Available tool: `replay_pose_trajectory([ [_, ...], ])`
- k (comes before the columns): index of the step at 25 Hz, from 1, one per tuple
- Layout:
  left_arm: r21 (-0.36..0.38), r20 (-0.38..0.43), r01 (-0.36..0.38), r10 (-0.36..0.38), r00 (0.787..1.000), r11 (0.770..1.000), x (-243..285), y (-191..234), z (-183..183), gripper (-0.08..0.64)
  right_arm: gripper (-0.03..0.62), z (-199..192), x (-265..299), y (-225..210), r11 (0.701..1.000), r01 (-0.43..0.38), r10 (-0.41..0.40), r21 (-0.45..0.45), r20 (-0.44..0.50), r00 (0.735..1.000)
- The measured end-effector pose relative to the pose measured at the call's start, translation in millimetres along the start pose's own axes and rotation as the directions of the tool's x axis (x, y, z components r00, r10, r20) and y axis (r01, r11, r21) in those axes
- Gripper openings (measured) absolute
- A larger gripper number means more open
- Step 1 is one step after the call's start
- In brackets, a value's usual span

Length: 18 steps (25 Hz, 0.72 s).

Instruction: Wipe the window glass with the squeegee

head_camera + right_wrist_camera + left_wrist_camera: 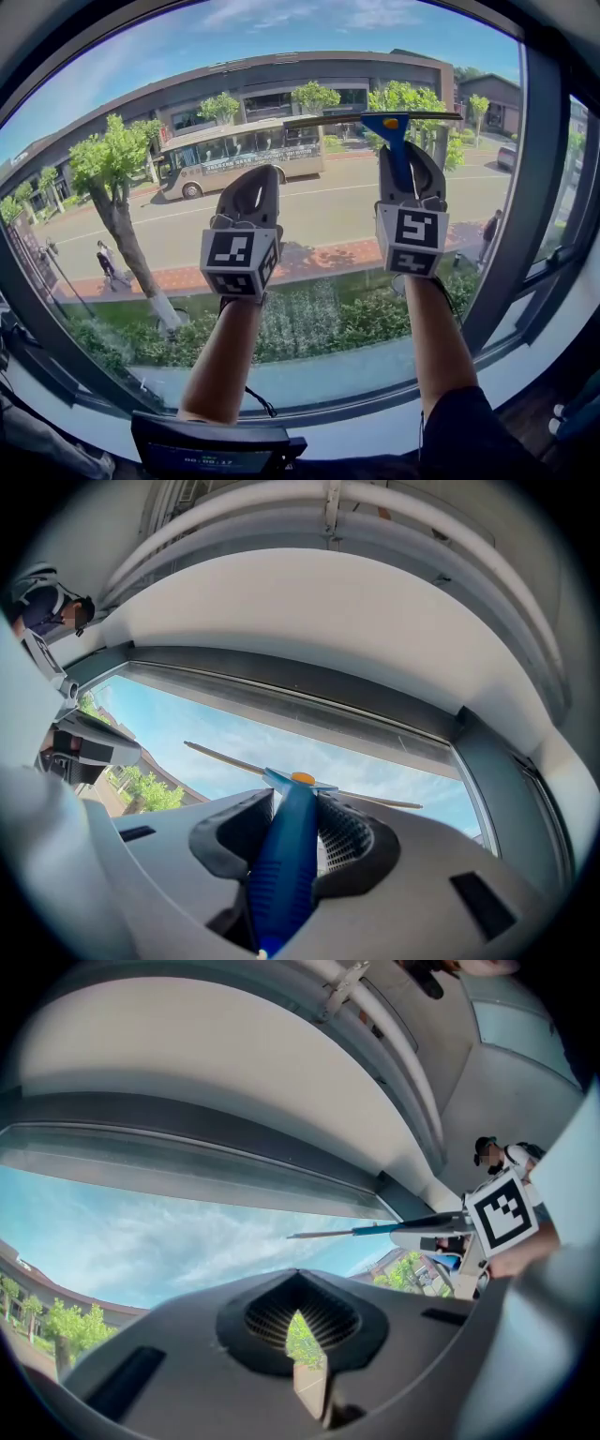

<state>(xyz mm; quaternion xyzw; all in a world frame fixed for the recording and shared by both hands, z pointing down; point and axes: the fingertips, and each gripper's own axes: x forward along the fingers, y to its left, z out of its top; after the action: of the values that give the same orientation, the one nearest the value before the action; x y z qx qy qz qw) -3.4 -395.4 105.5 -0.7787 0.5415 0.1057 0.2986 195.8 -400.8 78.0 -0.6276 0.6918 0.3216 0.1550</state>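
Note:
The blue-handled squeegee (397, 150) stands upright against the window glass (309, 220), its thin blade (375, 118) lying level near the top of the pane. My right gripper (411, 161) is shut on the handle; in the right gripper view the blue handle (286, 864) fills the gap between the pads and the blade (375, 801) crosses the sky. My left gripper (250, 178) is held up to the left of it, a little lower, shut with nothing in it. The left gripper view shows the squeegee (375, 1230) off to its right.
A dark window frame post (530, 206) stands close on the right and the white sill (375, 431) runs below my arms. A dark device with a screen (211, 450) sits at the bottom. Outside are a street, trees and a bus.

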Motion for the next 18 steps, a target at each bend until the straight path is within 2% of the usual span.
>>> replay_pose_trajectory([
  [18, -0.029, -0.047, 0.014, -0.016, 0.999, 0.999, -17, -19, -38, 0.002, 0.143, -43, -35, 12, 1.000, 0.002, -0.002, 0.013, -0.050, 0.999],
])
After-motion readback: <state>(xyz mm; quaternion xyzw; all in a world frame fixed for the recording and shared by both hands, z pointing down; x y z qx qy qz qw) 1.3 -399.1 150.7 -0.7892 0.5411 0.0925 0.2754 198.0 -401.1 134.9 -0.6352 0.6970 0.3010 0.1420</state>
